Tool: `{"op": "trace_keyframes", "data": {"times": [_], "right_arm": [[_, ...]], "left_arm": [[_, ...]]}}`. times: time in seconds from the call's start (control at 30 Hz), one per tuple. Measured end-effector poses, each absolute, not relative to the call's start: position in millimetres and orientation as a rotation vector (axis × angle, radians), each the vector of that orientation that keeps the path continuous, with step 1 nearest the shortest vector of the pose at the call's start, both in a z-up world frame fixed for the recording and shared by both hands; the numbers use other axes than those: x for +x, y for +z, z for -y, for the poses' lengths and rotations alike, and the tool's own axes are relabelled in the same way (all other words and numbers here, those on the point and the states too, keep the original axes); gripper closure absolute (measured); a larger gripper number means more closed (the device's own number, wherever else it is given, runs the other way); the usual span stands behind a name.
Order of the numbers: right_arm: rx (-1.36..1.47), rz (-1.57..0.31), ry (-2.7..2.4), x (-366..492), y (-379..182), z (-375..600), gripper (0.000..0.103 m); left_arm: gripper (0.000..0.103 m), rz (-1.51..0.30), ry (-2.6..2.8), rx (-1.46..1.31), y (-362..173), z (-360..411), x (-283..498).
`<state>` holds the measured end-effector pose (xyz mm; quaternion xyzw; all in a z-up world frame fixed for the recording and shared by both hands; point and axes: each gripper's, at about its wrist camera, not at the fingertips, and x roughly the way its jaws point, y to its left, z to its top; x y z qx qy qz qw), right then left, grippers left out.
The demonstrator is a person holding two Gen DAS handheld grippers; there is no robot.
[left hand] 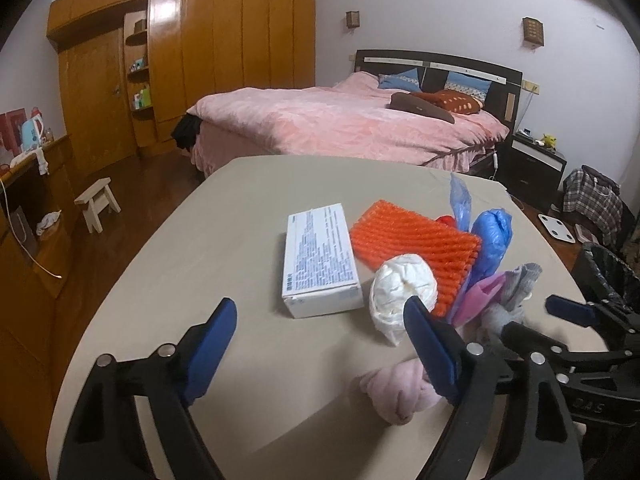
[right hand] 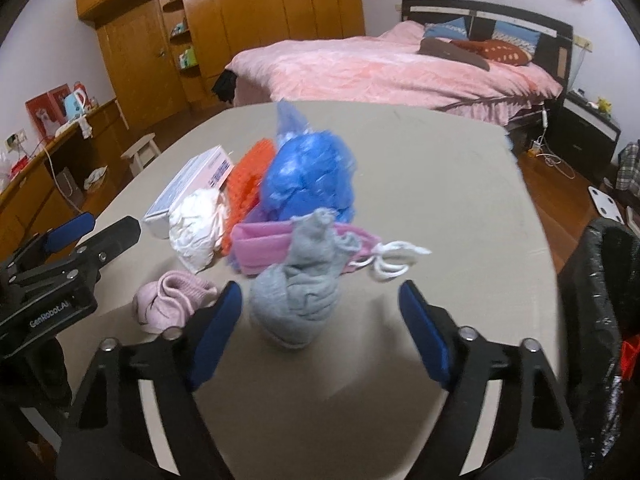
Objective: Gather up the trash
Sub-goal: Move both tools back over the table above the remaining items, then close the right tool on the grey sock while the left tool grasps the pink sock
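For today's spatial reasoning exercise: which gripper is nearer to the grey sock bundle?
Right. The right gripper frames the grey sock bundle between its open fingers; the left gripper sits off to its left, beside the pink sock.

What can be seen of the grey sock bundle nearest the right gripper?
The grey sock bundle is soft knit fabric rolled into a rounded ball with a loose cuff sticking up. It stands upright on the beige table, in front of the pink bag, which it overlaps. The right gripper sits just short of it, jaws open to either side, pads not touching.
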<state>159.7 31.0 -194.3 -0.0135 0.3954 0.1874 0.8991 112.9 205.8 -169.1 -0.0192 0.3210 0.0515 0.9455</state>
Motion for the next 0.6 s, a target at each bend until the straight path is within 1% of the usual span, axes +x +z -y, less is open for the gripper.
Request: {"op": "trace_keyframes", "data": {"times": [0.03, 0.1, 0.17, 0.2, 0.3, 0.6], "right_arm": [[-0.026, -0.83, 0.399, 160.3, -196.0, -33.0, 0.037], [-0.024, -0.845, 0.418, 160.3, -199.0, -36.4, 0.05], [-0.02, -0.86, 0.446, 159.9, -201.5, -40.3, 0.057], [-0.023, -0.858, 0.446, 158.9, -201.3, -41.4, 0.059], [-0.004, -0.852, 0.446, 157.0, -200.1, -37.8, 0.063], [0.004, -0.834, 0.428, 143.0, -192.3, -18.7, 0.064]], "left_arm": [[0.02, -0.654, 0.104, -0.04, -169.7, -206.5, 112.1], [0.02, -0.653, 0.104, -0.039, -170.1, -206.5, 112.1], [0.02, -0.656, 0.1, -0.044, -170.7, -207.1, 111.2], [0.02, -0.656, 0.097, -0.046, -171.2, -206.7, 110.4], [0.021, -0.662, 0.082, -0.045, -172.7, -202.5, 107.6], [0.021, -0.704, 0.024, -0.056, -177.3, -181.2, 107.5]]}}
